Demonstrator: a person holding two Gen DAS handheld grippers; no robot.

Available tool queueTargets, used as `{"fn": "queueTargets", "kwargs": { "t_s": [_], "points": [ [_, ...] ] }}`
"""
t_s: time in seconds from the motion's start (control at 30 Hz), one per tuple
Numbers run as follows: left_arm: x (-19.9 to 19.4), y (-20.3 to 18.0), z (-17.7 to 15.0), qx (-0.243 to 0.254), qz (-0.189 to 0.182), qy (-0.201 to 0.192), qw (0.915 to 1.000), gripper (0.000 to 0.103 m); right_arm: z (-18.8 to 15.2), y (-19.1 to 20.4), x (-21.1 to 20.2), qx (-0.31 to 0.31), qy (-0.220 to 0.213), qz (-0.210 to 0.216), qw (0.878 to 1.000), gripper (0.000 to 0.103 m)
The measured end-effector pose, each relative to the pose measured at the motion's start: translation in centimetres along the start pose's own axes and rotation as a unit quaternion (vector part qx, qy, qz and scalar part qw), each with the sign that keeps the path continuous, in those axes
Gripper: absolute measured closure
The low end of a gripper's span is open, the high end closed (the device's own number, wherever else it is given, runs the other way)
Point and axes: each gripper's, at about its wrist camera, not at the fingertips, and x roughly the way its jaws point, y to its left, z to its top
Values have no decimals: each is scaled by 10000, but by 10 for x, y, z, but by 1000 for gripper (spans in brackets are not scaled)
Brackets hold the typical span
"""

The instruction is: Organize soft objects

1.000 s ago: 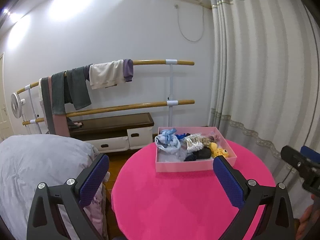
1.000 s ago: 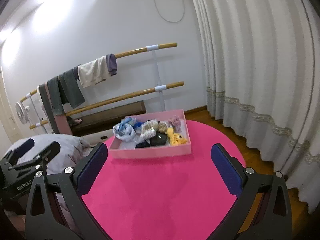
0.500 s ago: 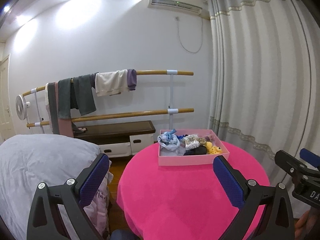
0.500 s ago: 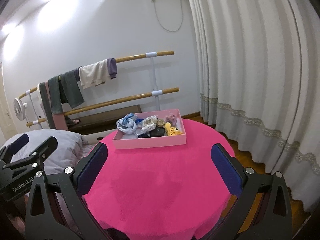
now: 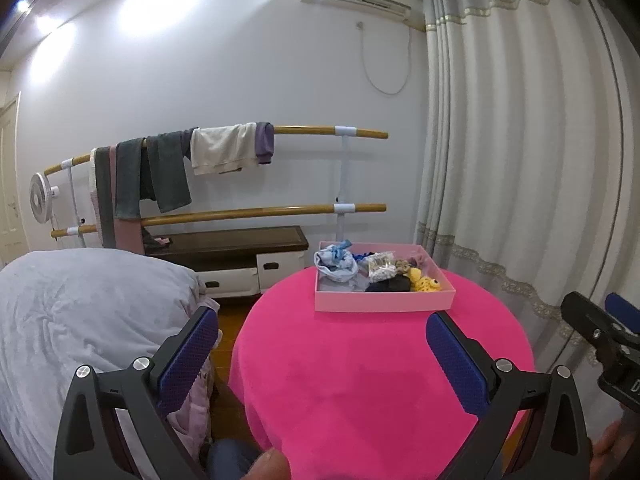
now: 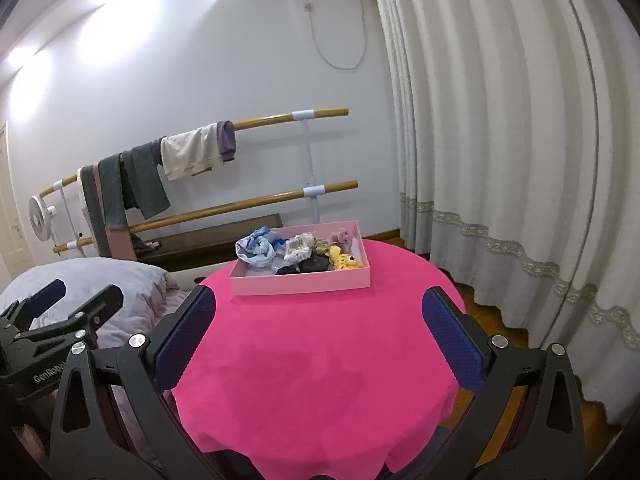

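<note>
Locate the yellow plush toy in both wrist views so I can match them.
Left wrist: the yellow plush toy lies right of centre, in the pink box's near right corner.
Right wrist: the toy lies near centre, at the box's right side.
Shared landmark: the cream garment on the upper wooden bar.

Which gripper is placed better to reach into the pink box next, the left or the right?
Probably the right gripper: in its view the pink box lies almost straight ahead. In the left gripper view it sits off to the right. Both are open and empty.
</note>
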Motion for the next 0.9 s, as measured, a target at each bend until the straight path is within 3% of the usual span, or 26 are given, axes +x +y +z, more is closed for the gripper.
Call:
{"fn": "queueTargets", "kwargs": {
  "t_s": [0.13,0.9],
  "points": [
    [-1,-3,4,76,109,-84,9999,0,-1,-2,-1,22,-13,-27,10000,0],
    [-6,-11,1,209,-50,-101,9997,0,-4,-5,-1,32,12,-15,10000,0]
  ]
}}
